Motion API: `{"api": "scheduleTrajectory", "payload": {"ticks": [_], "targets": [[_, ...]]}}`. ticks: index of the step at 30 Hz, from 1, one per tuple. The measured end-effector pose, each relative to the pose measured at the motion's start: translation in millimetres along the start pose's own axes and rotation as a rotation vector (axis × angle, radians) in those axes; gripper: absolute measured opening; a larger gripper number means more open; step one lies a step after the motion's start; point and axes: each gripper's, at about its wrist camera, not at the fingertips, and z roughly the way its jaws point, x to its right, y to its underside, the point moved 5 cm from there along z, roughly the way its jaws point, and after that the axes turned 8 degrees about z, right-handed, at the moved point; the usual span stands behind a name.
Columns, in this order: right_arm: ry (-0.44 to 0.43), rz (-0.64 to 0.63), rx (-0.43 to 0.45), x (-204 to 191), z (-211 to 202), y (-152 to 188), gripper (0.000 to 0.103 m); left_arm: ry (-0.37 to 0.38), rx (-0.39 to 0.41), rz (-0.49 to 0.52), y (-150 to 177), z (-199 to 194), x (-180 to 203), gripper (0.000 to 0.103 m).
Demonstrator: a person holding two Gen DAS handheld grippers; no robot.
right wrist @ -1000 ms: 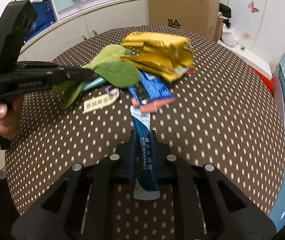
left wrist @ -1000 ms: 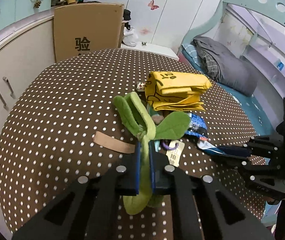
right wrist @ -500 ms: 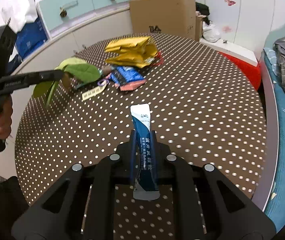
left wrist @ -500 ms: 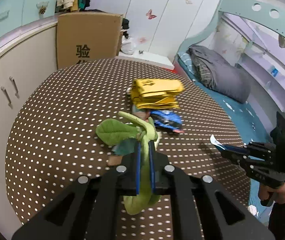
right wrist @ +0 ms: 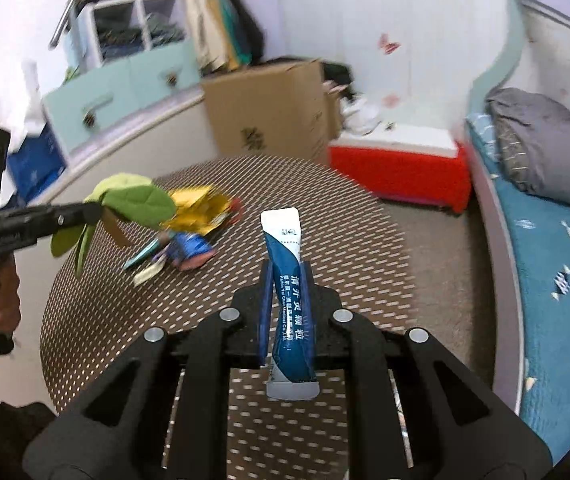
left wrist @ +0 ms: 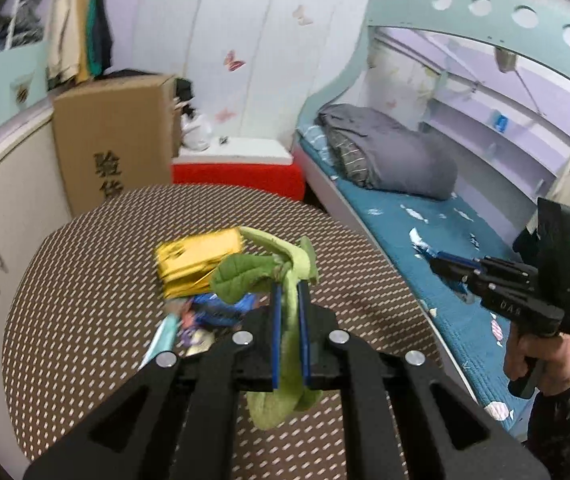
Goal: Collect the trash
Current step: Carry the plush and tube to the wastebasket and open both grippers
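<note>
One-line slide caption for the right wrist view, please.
Right gripper clamps a blue sachet above the dotted table; left gripper holds a green leaf toy.

I am reading two large black Chinese characters, 验 above 货, printed on the front of the tall brown cardboard box [left wrist: 113, 148]. The blue-and-white sachet [right wrist: 289, 292] is showing white Chinese characters running lengthwise, with small Latin print beside them ending in "Medical Co., Ltd"; the rest is too small to read.
</note>
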Motion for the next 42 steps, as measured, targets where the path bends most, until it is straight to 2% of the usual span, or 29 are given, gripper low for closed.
{"api": "scheduleTrajectory", "payload": {"ticks": [6,9,16,22,27,36,42], "targets": [[0.099,0.132,0.098,61,-42,-18,0.013,0.071,0.021,0.088,-33,20,50,0.007],[0.152,0.244,0.149,102,-63,-23,0.013,0.114,0.030,0.124,-50,35,78,0.007],[0.240,0.435,0.220,168,-98,-11,0.013,0.196,0.033,0.167,-79,65,128,0.007],[0.260,0.534,0.241,208,-108,0,0.013,0.250,0.008,0.190,-92,98,168,0.007],[0.254,0.595,0.213,232,-92,9,0.014,0.283,-0.043,0.208,-93,133,200,0.007],[0.242,0.712,0.076,279,-20,46,0.014,0.283,-0.162,0.237,-78,200,234,0.007],[0.220,0.784,0.015,301,18,67,0.015,0.287,-0.253,0.272,-64,247,257,0.007]]}}
